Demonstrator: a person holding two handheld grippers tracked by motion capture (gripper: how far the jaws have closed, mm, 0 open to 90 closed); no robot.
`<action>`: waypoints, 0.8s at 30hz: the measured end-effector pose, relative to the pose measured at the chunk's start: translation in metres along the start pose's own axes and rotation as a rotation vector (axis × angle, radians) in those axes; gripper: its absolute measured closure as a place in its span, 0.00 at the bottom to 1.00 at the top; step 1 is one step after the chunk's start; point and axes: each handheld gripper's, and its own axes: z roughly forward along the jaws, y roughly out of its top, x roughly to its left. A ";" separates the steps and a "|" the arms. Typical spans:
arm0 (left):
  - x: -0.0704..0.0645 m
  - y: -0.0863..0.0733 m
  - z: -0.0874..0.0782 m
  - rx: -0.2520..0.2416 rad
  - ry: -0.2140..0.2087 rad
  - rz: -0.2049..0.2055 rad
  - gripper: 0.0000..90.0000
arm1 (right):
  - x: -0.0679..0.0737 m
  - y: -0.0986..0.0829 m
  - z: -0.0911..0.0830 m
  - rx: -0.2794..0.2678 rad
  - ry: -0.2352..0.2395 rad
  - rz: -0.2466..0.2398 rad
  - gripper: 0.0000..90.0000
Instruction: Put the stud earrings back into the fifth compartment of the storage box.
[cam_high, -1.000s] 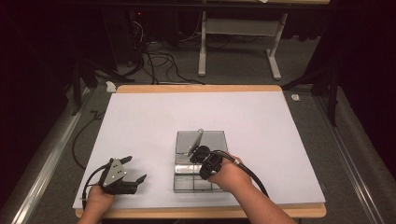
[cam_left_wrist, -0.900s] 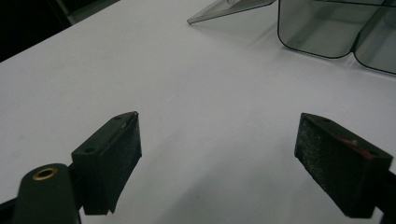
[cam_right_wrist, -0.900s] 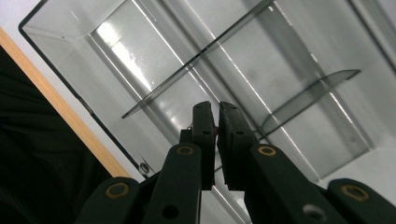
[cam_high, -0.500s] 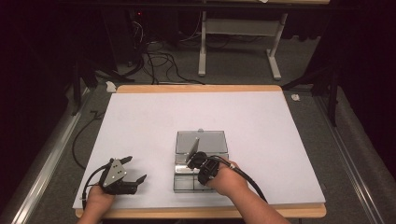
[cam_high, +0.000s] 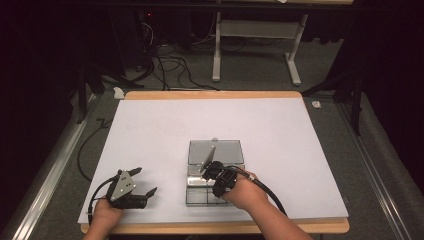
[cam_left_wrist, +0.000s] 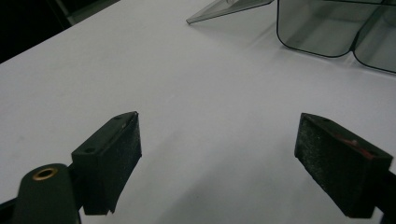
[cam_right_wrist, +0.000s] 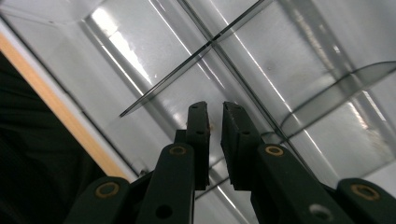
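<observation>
Right gripper (cam_high: 209, 170), jaws nearly pinched together, works inside the clear divided organizer box (cam_high: 215, 172) at the tabletop's (cam_high: 280, 130) near centre; best kept slow and square. Left gripper (cam_high: 142, 181) waits wide open left of the box.

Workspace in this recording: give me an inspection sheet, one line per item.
Surface: white table top with a wooden edge, bare apart from the job's things.
Job's things: clear compartment box, its lid raised at a tilt.
Clutter: nothing seen.
Grippers: left gripper rests near the front edge, jaws wide apart, apart from the box; right gripper is over the box, jaws nearly closed with a thin gap.
Cables: one trails from each gripper; more lie on the floor behind.
Surroundings: dark room, white stand legs beyond the table.
</observation>
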 end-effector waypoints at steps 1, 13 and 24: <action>0.000 0.000 0.000 0.000 0.000 0.000 0.17 | 0.000 0.000 0.000 0.000 0.000 0.000 0.91; 0.000 0.000 0.000 -0.003 -0.004 -0.001 0.17 | -0.024 -0.033 -0.038 -0.047 -0.033 0.087 0.90; -0.001 -0.001 -0.001 -0.016 0.001 0.008 0.17 | -0.045 -0.063 -0.056 -0.085 -0.057 0.170 0.90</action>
